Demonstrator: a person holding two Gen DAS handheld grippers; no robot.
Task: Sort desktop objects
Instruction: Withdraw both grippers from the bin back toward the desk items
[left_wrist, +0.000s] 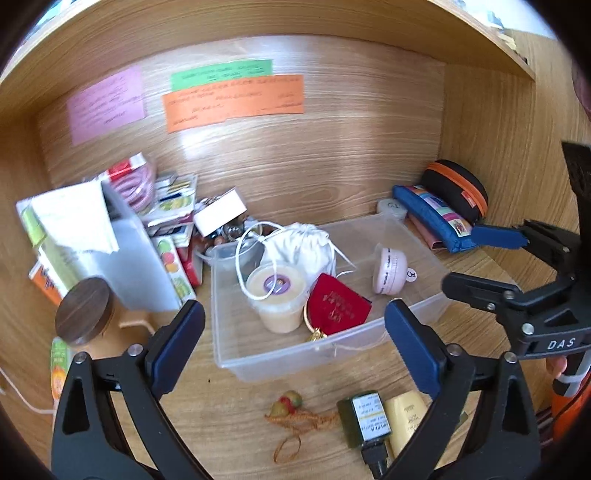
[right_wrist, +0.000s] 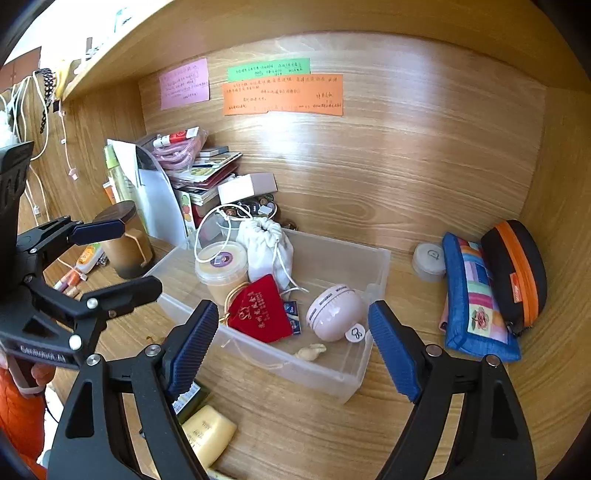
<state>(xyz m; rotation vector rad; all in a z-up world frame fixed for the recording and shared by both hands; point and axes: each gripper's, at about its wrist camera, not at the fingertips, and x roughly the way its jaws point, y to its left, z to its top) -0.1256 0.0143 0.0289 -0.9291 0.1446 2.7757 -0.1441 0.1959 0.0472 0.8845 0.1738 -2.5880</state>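
Here both grippers hang empty with jaws spread wide, above the near edge of the clear plastic bin (right_wrist: 373, 236). The left gripper (left_wrist: 295, 343) frames the bin's near wall; the right gripper (right_wrist: 295, 347) frames its near corner.

Already inside the bin, ahead of the fingers: a lidded tub of cream-coloured paste (right_wrist: 221, 266), a white drawstring pouch (right_wrist: 267, 247), a red velvet pouch (right_wrist: 260, 314) and a pink round case (right_wrist: 336, 312).

Unsorted things lie on the desk below and behind the left gripper's fingertips: a small tasselled charm (left_wrist: 290, 404), a dark green bottle (left_wrist: 364, 417) and a pale yellow box (left_wrist: 406, 417).

Likely hazards:
- The charm's thin cord may slip between the pads or snag.
- The bottle and box touch, so closing on one may drag the other.
- The light bin may slide if a finger catches its wall.
- The white pouch's loose cord loops above the tub and could catch a descending finger.
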